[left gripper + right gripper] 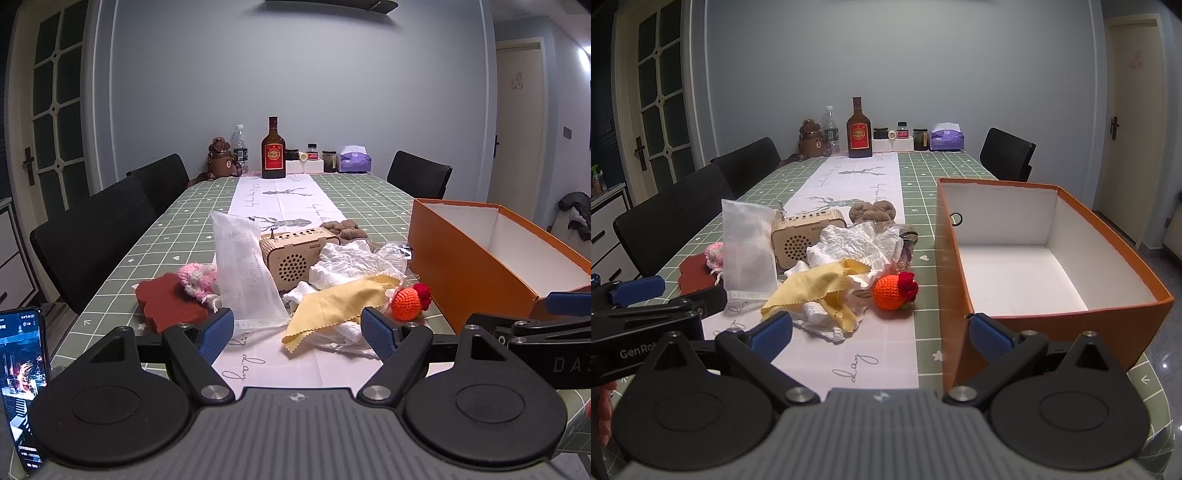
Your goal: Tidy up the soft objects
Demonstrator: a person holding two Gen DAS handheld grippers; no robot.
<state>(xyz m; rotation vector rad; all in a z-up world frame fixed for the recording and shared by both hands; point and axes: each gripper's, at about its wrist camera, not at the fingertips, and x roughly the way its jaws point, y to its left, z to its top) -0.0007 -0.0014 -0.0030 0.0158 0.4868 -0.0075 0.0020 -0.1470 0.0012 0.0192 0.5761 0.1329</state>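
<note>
While nothing is held, both hand-held grippers (297, 334) (882, 334) gape.

- The radio (295, 254) is showing "RADIO" on its front panel.
- The runner (857, 354), near the radio, is carrying the script word "Lay".
- The left gripper (639, 295) is bearing "GenRo", cut off.
- The right gripper (554, 314) is showing "DA", cut off.
</note>
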